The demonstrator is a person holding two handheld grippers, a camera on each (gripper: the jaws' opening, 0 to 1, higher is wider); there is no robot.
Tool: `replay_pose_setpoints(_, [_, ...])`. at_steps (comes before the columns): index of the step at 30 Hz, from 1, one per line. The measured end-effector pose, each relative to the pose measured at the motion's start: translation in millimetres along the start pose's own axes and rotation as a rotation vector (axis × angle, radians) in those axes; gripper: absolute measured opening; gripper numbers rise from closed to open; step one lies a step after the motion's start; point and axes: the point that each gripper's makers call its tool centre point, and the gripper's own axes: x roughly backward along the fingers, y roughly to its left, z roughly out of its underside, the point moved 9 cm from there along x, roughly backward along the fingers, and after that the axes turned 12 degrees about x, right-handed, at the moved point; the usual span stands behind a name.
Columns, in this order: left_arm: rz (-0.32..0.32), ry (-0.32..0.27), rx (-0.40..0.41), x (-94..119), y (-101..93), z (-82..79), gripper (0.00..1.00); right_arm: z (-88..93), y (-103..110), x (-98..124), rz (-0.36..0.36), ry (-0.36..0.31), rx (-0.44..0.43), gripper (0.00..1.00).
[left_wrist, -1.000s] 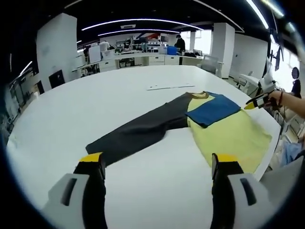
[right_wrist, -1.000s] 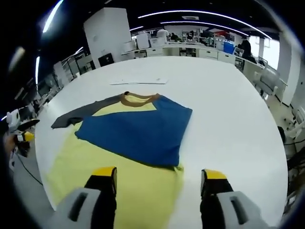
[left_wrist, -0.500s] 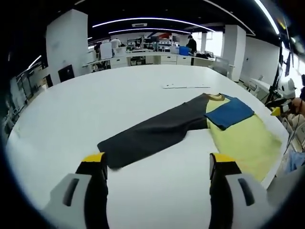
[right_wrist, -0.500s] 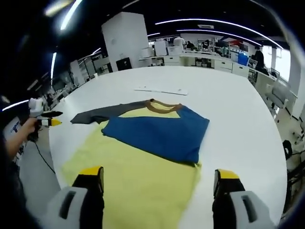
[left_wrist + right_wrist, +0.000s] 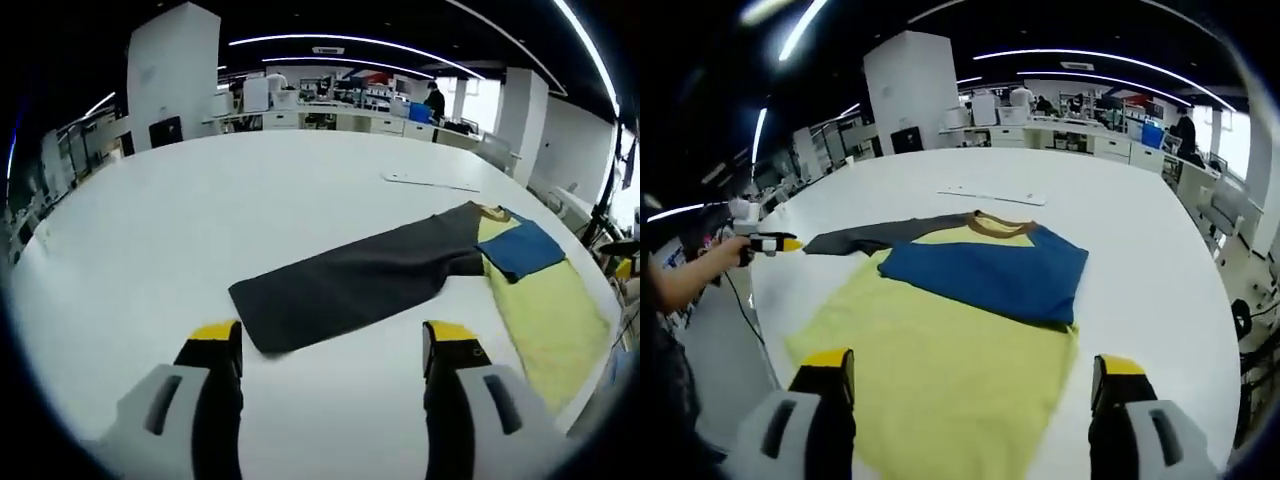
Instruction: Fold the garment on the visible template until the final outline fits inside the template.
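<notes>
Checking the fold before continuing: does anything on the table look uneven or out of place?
Yes. The blue sleeve is folded across the yellow body, but the dark grey sleeve lies stretched out flat on the white table, unfolded.

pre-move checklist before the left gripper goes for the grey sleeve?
1. Left gripper open, nothing held: ok.
2. Right gripper open, nothing held: ok.
3. Grey sleeve lies flat and stretched out on the table, its cuff end just ahead of the left jaws: ok.
4. Blue sleeve already folded across the yellow body: ok.
5. Template outline under the garment: cannot tell.
6. Whole garment on the table, in sight: ok.
</notes>
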Motion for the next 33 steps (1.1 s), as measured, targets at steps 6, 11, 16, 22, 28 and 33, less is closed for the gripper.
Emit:
replay_pose_setpoints(6, [-0.056, -0.007, 0.035, -6.5, 3.1, 8.5, 0.59, 1.7, 1.8, 5.3, 0.024, -0.009, 0.007, 0.97])
replay_pose_setpoints(11, [-0.095, 0.001, 0.077, -13.4, 8.4, 15.6, 0.42, 2.5, 1.8, 3.8, 0.026, 0.009, 0.027, 0.95])
replay_pose_setpoints(16, [-0.128, -0.014, 0.131, -17.1, 12.4, 18.0, 0.31, 2.3, 1.5, 2.7, 0.036, 0.012, 0.031, 0.94])
replay_pose_setpoints(22, [-0.155, -0.012, 0.185, -19.8, 18.2, 20.6, 0.23, 4.3, 2.0, 3.7, 0.044, 0.020, 0.028, 0.93])
replay_pose_setpoints(28, [-0.193, -0.034, 0.238, -21.3, 23.5, 21.0, 0.15, 4.8, 2.5, 7.5, 0.059, 0.015, 0.021, 0.92])
replay_pose_setpoints(33, [-0.227, -0.009, 0.251, -20.4, 22.3, 16.3, 0.07, 6.7, 4.4, 9.2, 0.069, 0.022, 0.022, 0.92])
